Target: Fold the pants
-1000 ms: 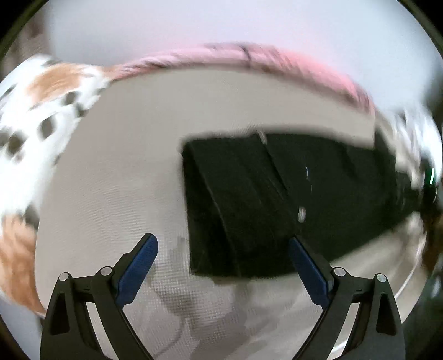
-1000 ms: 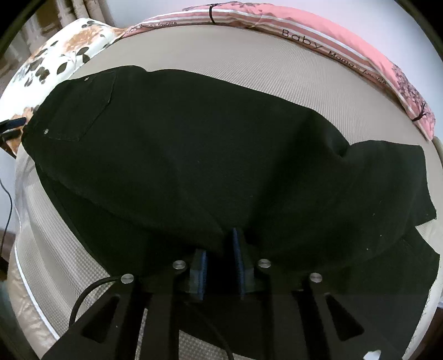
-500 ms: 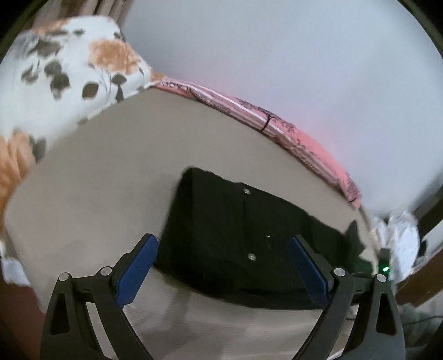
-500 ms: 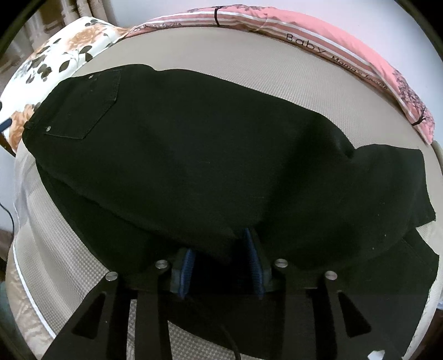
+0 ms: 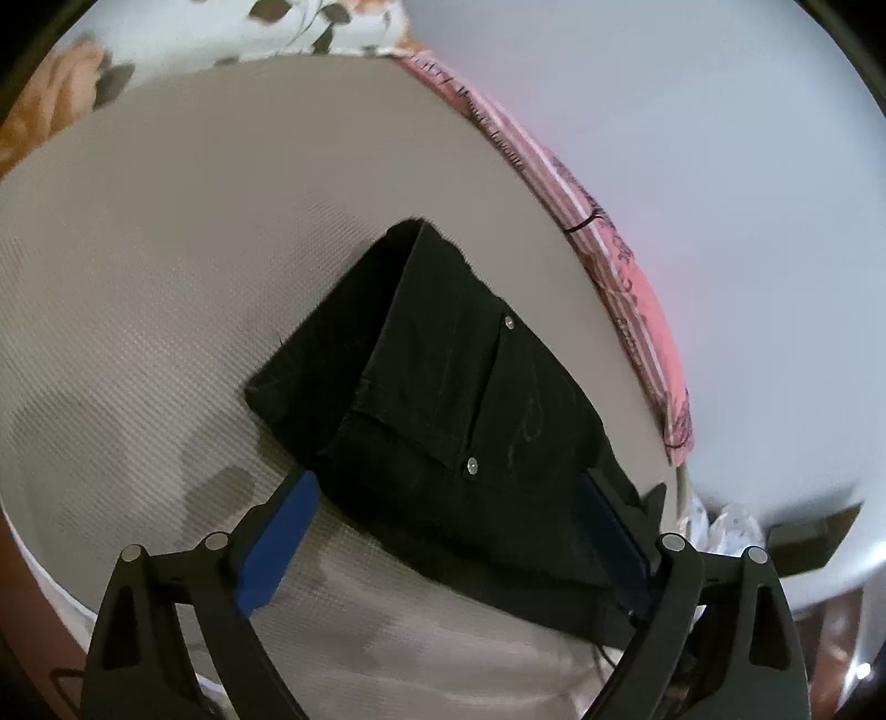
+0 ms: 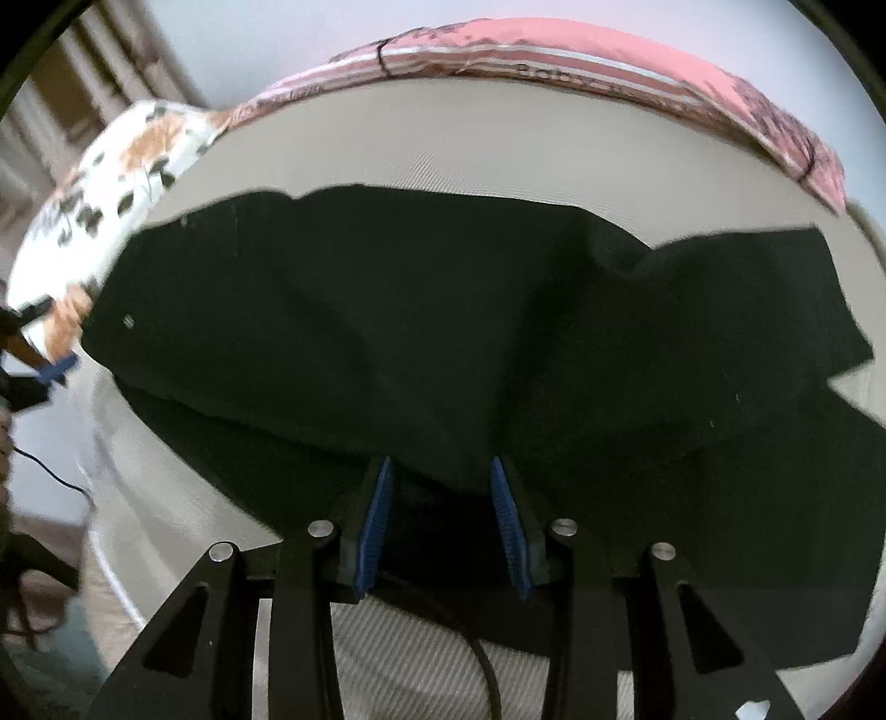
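Black pants (image 6: 443, 338) lie across a beige mattress (image 6: 498, 149), one leg laid over the other, waistband end at the left and cuffs at the right. In the left wrist view the waistband end (image 5: 443, 404) with a rear pocket and rivets fills the middle. My left gripper (image 5: 448, 498) is open wide, its blue fingers on either side of the waistband end, above it. My right gripper (image 6: 441, 476) is open, its blue fingers apart at the near edge of the folded leg, with the fabric edge lying between them.
A pink striped blanket (image 6: 581, 50) runs along the far edge of the mattress by a pale wall. A floral pillow (image 6: 127, 166) lies at the far left corner. A black cable (image 6: 487, 675) hangs below the right gripper. The mattress edge (image 5: 66, 598) drops off at the left.
My right gripper has opened and released the pants fold it held. My left gripper, still open, has swung round and moved in over the waistband end.
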Tool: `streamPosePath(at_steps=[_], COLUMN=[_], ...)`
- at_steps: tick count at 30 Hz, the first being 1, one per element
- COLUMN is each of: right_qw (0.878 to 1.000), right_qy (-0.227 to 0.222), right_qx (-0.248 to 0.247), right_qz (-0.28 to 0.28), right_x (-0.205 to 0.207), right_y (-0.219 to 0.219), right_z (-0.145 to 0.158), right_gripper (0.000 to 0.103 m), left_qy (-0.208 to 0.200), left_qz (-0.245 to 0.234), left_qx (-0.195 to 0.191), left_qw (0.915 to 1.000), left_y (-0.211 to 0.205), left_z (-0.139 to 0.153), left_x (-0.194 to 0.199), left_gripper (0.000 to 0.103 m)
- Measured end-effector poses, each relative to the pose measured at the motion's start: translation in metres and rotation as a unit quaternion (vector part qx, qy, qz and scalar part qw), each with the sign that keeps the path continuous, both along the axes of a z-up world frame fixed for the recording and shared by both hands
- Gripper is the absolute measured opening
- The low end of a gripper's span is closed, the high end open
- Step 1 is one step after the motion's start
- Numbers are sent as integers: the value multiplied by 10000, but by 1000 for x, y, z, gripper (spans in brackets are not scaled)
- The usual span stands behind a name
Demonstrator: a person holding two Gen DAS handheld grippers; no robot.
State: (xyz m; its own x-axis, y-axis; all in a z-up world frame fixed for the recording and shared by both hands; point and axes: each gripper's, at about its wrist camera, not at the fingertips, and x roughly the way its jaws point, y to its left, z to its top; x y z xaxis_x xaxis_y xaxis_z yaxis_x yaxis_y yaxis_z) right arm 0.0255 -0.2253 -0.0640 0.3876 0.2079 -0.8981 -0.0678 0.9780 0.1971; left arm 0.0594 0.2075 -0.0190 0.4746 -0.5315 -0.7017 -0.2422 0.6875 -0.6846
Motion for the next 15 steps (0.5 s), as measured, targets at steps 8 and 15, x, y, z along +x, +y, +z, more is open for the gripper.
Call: streamPosePath(at_steps=[8, 15], right_qw=[9934, 9741], right_qy=[177, 422], right_qx=[863, 1590], right_qz=[-739, -1549], right_x=[-8, -2], right_y=[-39, -67], right_z=[1, -24], right_gripper=[35, 37], left_qy=[594, 607], left_qz=[442, 278], left_qx=[-377, -79], left_qw=[9965, 9977], left_y=[1, -2], left_z=[-28, -36], left_x=[15, 26], left_gripper=[71, 37])
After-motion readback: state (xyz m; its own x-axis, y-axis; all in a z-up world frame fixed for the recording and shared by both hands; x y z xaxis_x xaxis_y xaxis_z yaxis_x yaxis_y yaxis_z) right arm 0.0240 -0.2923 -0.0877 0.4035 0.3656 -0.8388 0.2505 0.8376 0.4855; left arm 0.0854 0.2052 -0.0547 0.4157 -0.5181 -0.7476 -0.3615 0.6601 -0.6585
